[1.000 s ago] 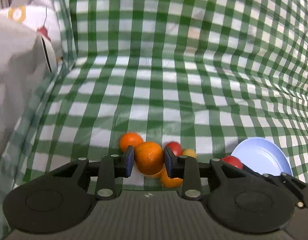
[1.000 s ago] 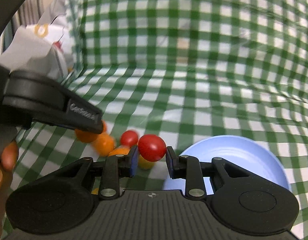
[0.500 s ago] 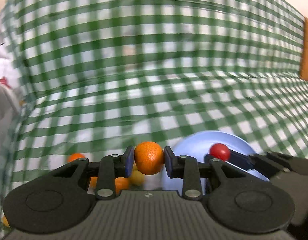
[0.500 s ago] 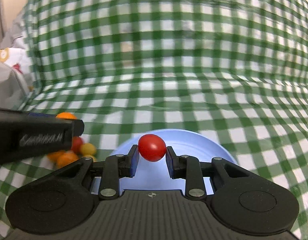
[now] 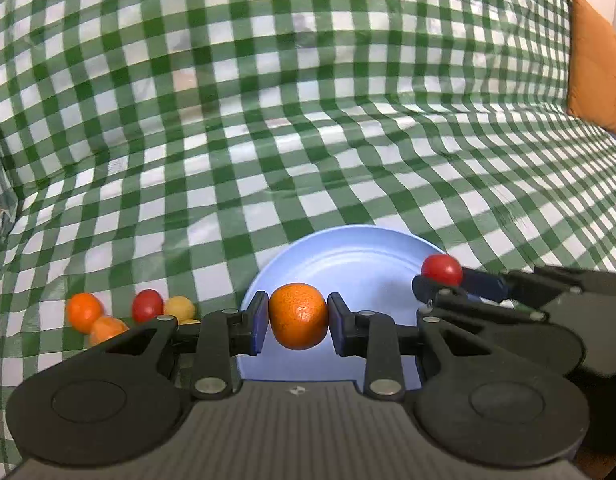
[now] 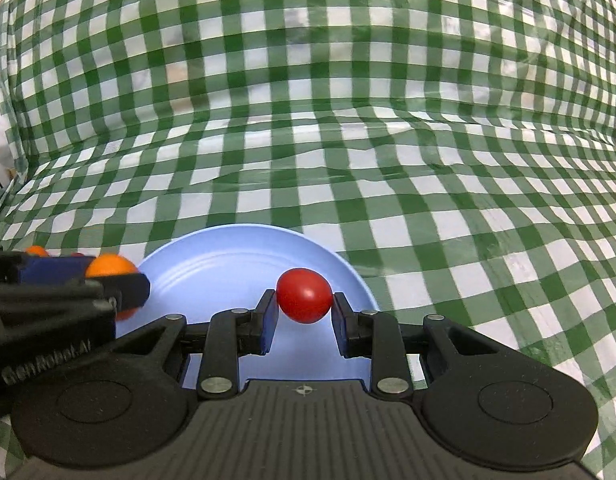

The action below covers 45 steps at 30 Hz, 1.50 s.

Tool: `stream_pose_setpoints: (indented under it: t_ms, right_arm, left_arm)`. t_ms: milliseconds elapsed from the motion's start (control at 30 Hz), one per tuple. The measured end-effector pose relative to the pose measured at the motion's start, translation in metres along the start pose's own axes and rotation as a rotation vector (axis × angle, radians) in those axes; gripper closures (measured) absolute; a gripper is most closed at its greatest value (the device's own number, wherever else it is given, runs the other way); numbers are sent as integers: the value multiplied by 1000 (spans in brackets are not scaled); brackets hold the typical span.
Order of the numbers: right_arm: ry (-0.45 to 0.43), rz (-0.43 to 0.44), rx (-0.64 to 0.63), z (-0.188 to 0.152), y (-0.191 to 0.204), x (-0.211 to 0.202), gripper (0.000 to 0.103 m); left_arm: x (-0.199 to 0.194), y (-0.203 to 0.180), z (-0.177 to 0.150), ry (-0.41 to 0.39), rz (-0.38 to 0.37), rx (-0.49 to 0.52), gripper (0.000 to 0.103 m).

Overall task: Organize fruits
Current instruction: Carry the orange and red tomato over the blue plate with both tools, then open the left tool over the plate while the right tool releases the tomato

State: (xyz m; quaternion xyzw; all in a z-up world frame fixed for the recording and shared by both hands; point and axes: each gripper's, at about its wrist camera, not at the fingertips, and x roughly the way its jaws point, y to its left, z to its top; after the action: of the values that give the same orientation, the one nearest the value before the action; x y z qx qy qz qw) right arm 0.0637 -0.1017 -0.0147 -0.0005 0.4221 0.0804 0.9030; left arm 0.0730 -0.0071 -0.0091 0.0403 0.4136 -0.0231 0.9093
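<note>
My left gripper is shut on an orange mandarin and holds it over the near left rim of the light blue plate. My right gripper is shut on a red cherry tomato over the near part of the same plate. Each gripper shows in the other's view: the right one with its tomato at the plate's right, the left one with its mandarin at the plate's left. The plate looks bare.
A small pile of fruit lies on the checked cloth left of the plate: an orange, a red tomato, a yellow one. An orange cushion sits at the far right. The green checked cloth rises behind.
Both grippers have moved right from the fruit pile to the plate, each carrying its fruit. The plate now sits directly under both.
</note>
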Motion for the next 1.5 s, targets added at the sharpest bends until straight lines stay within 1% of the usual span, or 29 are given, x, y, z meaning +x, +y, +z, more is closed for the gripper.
stream_pose_setpoints:
  t_ms: [300, 467, 1167, 1300, 1333, 1400, 1433, 1500]
  right_arm:
    - [-2, -7, 14, 1, -9, -6, 73]
    - [0, -9, 17, 10, -15, 0, 73]
    - [4, -10, 11, 10, -11, 0, 73]
    - [7, -6, 13, 10, -11, 0, 73]
    - [9, -1, 15, 10, -12, 1, 72]
    - [10, -4, 14, 10, -12, 1, 68]
    - [8, -12, 11, 10, -11, 1, 63]
    - [3, -16, 12, 11, -11, 1, 61]
  left_arm:
    - [4, -6, -1, 7, -2, 6, 68]
    - [6, -3, 1, 6, -6, 8, 68]
    - [4, -6, 1, 6, -1, -2, 68]
    - [4, -7, 0, 11, -11, -16, 68]
    - [3, -7, -1, 14, -15, -22, 66]
    - [1, -8, -1, 6, -9, -25, 66]
    - [0, -9, -1, 3, -7, -25, 66]
    - [-2, -10, -1, -2, -7, -35, 65]
